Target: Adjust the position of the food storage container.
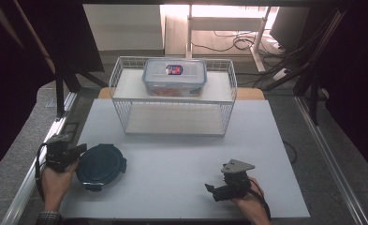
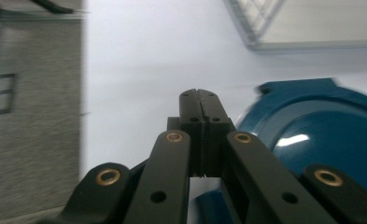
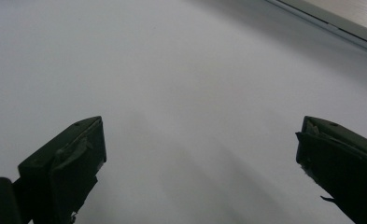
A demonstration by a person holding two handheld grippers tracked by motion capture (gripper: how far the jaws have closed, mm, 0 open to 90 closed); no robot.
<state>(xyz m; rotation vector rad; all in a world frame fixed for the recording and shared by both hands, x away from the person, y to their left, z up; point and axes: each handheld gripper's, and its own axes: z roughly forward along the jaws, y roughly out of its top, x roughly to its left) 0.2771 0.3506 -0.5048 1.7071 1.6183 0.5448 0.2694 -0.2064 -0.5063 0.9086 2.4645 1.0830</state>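
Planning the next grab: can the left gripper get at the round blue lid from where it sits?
Probably yes: the left gripper sits right beside the blue lid with nothing between, though its fingers are shut and must open first.

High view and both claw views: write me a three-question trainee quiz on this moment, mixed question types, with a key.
1. True or false: the left claw has its jaws wide apart.
2. Where does the clear lidded box stand?
A. on the white table
B. on the upper shelf of the wire rack
C. on the blue round lid
3. Fill in: the thing lying just beside the left claw is a blue round ____.

Key
1. False: its jaws are pressed together with nothing between them, while the right claw is the open one.
2. B
3. lid, flat on the white table.
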